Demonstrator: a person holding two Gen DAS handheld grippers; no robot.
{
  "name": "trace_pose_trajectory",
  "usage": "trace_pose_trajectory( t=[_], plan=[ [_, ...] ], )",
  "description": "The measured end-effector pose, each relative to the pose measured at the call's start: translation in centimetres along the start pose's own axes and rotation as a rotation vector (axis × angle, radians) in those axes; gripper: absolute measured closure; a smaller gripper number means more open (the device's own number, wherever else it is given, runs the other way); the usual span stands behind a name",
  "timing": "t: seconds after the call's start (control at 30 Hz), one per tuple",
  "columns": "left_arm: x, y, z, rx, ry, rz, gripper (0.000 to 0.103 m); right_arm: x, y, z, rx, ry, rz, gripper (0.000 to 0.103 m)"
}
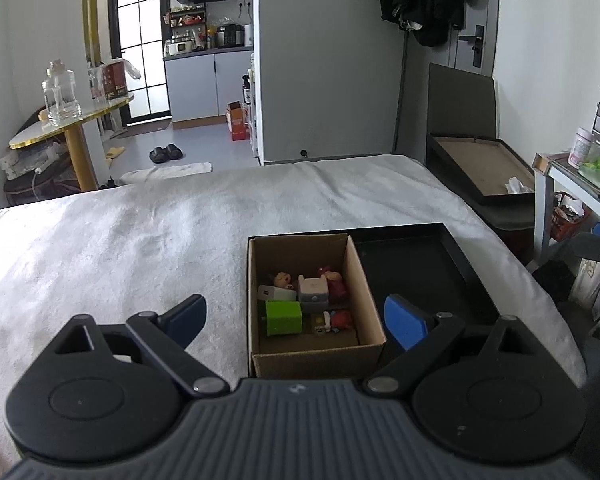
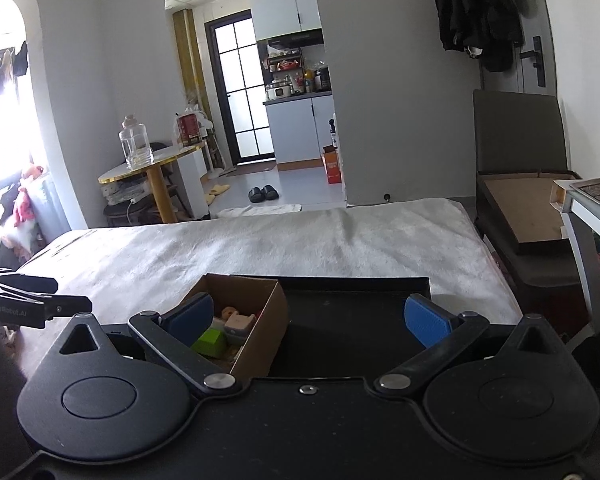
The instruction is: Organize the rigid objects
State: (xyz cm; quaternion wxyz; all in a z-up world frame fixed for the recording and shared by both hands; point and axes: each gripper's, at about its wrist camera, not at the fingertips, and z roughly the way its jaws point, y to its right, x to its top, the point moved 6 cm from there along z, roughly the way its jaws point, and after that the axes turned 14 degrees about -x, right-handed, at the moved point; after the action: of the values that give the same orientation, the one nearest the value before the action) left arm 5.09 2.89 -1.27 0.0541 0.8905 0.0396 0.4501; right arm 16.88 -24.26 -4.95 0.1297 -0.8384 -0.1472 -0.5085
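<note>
Both claws spread wide, nothing held: left gripper straddles the cardboard box, right gripper hangs over the black tray. Box sits in the tray's left half, holding a green block, a pale pink-and-grey toy, a small doll and red figures. Tray's right half bare, all resting on the white blanket.

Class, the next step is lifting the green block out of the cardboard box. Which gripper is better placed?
Left. The left gripper is open, with the green block between its fingers. The right gripper faces the black tray.
</note>
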Motion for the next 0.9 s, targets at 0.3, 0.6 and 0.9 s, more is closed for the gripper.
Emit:
trace_pose_trajectory(
  t=[0.3, 0.6, 0.9],
  plan=[
    [-1.4, -0.2, -2.2, 0.01, 0.012, -0.036, 0.008, -1.0, -0.6, -1.7, -0.005, -0.007, -0.011, 0.0],
    [-1.9, -0.1, -3.8, 0.008, 0.029, -0.045, 0.008, -2.1, -1.4, -3.1, 0.008, -0.011, -0.041, 0.0],
    [-2.7, -0.9, -3.7, 0.002, 0.025, -0.071, 0.007, -3.6, -1.2, -4.1, -0.011, 0.001, 0.002, 0.0]
  ],
)
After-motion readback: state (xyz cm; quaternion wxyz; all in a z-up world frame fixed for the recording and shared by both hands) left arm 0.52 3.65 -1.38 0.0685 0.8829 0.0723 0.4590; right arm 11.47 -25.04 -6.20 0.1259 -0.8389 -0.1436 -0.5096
